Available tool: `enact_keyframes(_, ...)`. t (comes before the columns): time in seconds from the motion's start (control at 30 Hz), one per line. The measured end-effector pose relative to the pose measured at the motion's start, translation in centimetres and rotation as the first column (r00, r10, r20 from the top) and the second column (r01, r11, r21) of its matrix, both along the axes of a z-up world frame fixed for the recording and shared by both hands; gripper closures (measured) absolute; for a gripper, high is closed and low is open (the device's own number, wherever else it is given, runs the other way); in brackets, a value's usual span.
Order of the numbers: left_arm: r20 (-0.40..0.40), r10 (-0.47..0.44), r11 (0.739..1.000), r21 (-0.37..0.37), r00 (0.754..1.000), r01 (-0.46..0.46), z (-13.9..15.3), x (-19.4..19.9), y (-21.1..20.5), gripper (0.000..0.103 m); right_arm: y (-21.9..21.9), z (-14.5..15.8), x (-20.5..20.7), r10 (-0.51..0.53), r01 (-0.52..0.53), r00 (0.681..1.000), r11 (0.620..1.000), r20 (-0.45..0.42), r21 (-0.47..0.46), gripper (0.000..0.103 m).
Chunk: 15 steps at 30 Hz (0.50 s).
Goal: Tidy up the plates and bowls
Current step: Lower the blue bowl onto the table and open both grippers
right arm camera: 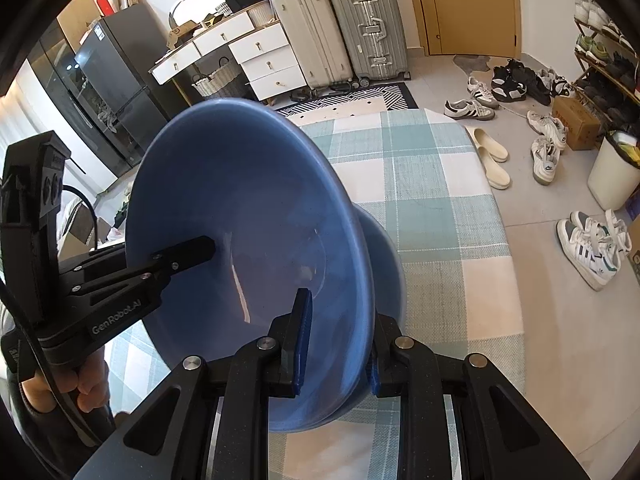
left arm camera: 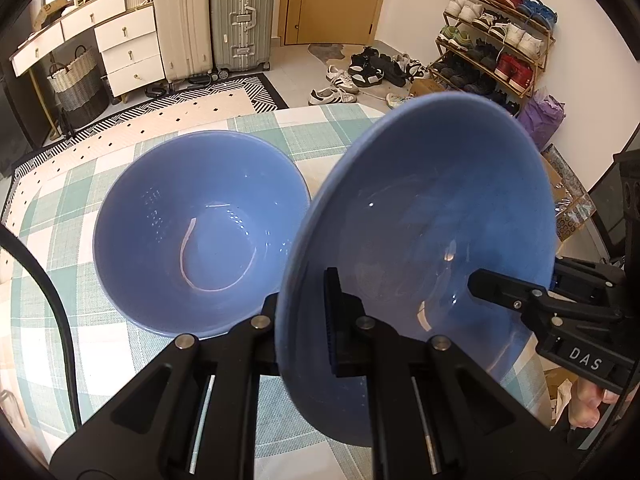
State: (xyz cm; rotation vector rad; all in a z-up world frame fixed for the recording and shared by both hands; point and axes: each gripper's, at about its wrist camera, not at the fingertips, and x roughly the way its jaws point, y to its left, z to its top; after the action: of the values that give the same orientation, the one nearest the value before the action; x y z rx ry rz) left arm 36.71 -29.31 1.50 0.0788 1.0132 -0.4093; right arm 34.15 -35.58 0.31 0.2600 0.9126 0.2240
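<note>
Both tools pinch 1 tilted blue bowl (left arm camera: 420, 220) by its rim above the checked desk (left arm camera: 60, 208). The left tool (left arm camera: 304, 320) clamps the near-left rim, 1 finger inside and 1 outside. The right tool (right arm camera: 340, 344) clamps the opposite rim likewise. A second blue bowl (left arm camera: 200, 232) sits upright on the desk, just left of the held one.

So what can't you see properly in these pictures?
- Left wrist view: the near rim of the round blue bowl resting on the table is hidden behind the left gripper and the tilted blue bowl held up.
- Right wrist view: the resting bowl is almost wholly hidden behind the held bowl.
- Both views: the table's near edge is cut off.
</note>
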Motion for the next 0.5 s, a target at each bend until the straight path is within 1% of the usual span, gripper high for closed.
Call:
enact_keyframes(0.2,0.003,0.005,1.000,0.004,1.000,-0.005,0.27,0.08,-0.36,0.095,-0.69,-0.57,-0.15,-0.026,0.026,1.000,1.000,-0.014,0.001,0.079)
enact_keyframes(0.3,-0.006,0.014,1.000,0.008,1.000,-0.014,0.29,0.34,-0.26,0.089,-0.95,-0.58,-0.35,-0.031,0.031,0.999,1.000,-0.012,0.001,0.079)
enact_keyframes(0.4,-0.006,0.015,1.000,0.009,1.000,-0.014,0.43,0.50,-0.33,0.078,-1.00,-0.35,-0.56,-0.037,0.037,0.999,0.999,-0.003,-0.011,0.079)
enact_keyframes(0.43,-0.005,0.019,1.000,0.017,1.000,-0.019,0.38,0.52,-0.33,0.066,-1.02,-0.26,-0.61,-0.039,0.039,0.999,0.999,-0.001,-0.013,0.078)
enact_keyframes(0.47,-0.003,0.022,1.000,0.017,1.000,-0.022,0.42,0.57,-0.28,0.061,-1.00,-0.21,-0.74,-0.039,0.039,0.999,0.999,0.001,-0.014,0.078)
enact_keyframes(0.5,-0.002,0.023,1.000,0.012,1.000,-0.023,0.44,0.64,-0.18,0.060,-1.05,-0.16,-0.85,-0.040,0.040,0.999,0.999,0.004,-0.014,0.078)
